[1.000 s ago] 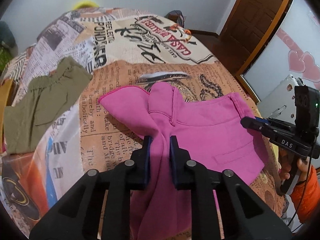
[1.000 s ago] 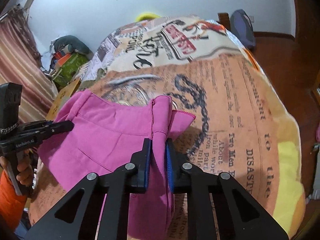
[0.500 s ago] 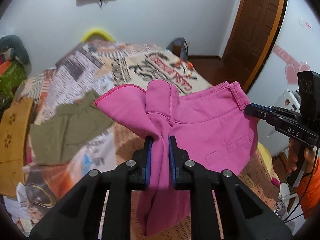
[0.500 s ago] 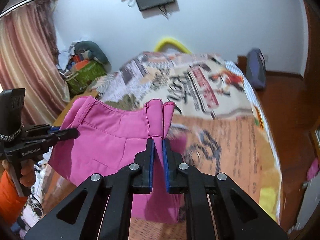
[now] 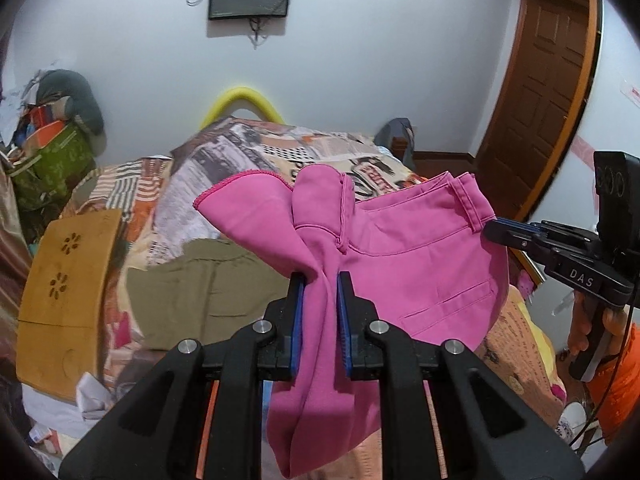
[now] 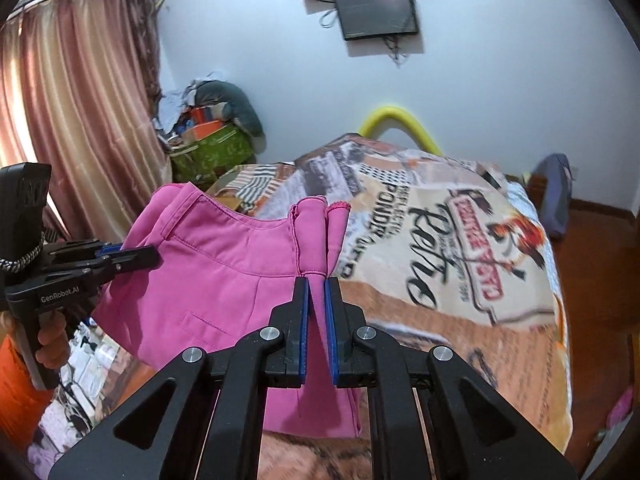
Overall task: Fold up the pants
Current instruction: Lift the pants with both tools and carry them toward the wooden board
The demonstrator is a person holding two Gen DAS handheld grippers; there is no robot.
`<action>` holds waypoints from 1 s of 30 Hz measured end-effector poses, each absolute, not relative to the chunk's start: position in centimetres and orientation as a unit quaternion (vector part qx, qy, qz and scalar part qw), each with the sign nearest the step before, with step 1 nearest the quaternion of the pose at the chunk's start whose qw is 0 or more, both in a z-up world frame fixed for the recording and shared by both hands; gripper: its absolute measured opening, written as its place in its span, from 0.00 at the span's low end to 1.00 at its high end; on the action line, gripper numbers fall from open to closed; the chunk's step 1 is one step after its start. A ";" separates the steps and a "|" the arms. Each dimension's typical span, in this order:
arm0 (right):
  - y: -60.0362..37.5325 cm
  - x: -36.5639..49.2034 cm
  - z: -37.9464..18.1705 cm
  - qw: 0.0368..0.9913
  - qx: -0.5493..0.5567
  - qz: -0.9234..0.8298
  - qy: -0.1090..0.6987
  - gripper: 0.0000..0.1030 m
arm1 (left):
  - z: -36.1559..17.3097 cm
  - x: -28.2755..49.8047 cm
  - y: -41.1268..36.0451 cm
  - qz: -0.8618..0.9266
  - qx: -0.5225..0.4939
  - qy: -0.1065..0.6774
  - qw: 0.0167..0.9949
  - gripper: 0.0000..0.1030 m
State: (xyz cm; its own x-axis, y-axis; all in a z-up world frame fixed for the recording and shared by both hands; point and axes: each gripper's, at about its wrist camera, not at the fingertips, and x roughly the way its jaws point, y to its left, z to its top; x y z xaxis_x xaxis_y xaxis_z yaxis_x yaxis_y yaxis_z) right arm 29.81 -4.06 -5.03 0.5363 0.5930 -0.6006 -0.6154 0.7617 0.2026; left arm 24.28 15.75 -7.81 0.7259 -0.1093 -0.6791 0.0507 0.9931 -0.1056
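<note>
Presently: pink pants [image 5: 420, 264] — held aloft above the bed [image 5: 256, 152], spread between both tongs. Left tongs [image 5: 320, 292] clenched on a bunched leg portion; right tongs [image 6: 316, 296] clenched on a thin fold of the other side. Waistband edge uppermost, lower fabric hanging free below the fingers. Olive garment [image 5: 208, 280] lies flat on the bed's left part — the patterned bedspread [image 6: 460, 240] to the right lies open.
</note>
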 end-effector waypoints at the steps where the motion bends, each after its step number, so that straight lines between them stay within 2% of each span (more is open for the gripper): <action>1: -3.6 30.0 -5.0 0.876 -0.019 0.348 0.334 0.07 | -7.7 24.4 16.3 -0.038 -0.039 0.366 0.929 0.15; 14: 4.8 34.9 -6.3 0.867 -0.028 0.372 0.331 0.06 | -9.6 28.4 24.2 0.010 -0.050 0.363 0.931 0.15; 30: 11.8 41.4 -13.5 0.851 -0.054 0.364 0.374 0.06 | -18.7 36.3 30.2 0.028 -0.072 0.414 0.907 0.15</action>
State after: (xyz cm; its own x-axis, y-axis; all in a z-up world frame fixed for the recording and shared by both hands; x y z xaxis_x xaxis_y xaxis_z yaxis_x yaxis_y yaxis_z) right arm 41.35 11.84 -13.51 0.4544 0.5791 -0.6769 -0.6606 0.7288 0.1800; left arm 36.30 30.24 -18.69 0.6555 -0.0086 -0.7551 -0.1101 0.9882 -0.1068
